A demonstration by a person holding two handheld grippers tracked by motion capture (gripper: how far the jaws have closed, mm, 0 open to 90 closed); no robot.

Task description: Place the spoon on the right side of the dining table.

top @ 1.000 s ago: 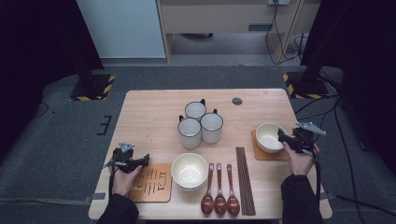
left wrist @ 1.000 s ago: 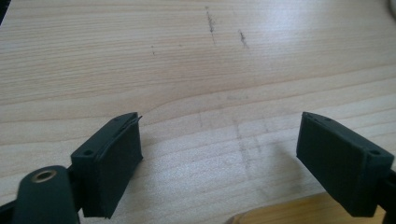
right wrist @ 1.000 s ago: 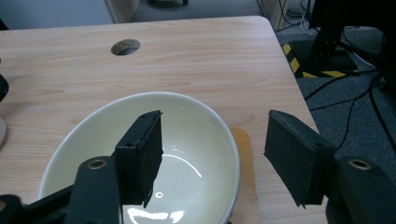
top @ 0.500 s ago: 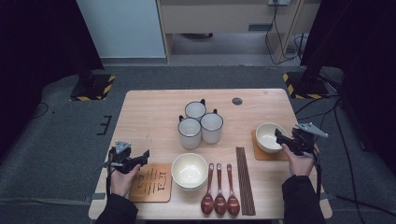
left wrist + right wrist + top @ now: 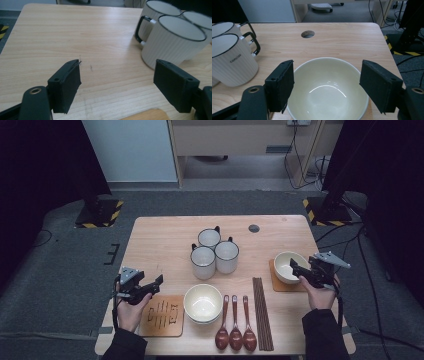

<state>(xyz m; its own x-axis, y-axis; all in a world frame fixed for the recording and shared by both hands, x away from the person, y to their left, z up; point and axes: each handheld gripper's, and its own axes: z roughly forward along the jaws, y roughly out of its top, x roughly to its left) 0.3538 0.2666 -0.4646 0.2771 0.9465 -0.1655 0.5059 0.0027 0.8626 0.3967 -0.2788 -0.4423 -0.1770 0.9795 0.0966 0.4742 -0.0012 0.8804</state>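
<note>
**Both claws open, one at the right bowl, one over bare desk**

The right claw (image 5: 296, 270) sits just at the near edge of a cream bowl (image 5: 286, 267) that rests on a wooden coaster (image 5: 280, 285) at the right side of the desk (image 5: 165, 245). In the right gripper view its jaws stand wide either side of the bowl (image 5: 328, 87), pads clear of the rim; they have just been opening.

The left claw (image 5: 156, 282) hangs above the desk's near left, beside a slotted wooden coaster (image 5: 162, 315), jaws apart with nothing between them though they have just been closing a little. In the left gripper view it faces bare wood (image 5: 75, 37), with three ribbed white mugs (image 5: 172, 42) ahead to its right.

A second bowl (image 5: 203, 302), three wooden spoons (image 5: 235, 330) and chopsticks (image 5: 262, 312) lie along the near edge.
</note>
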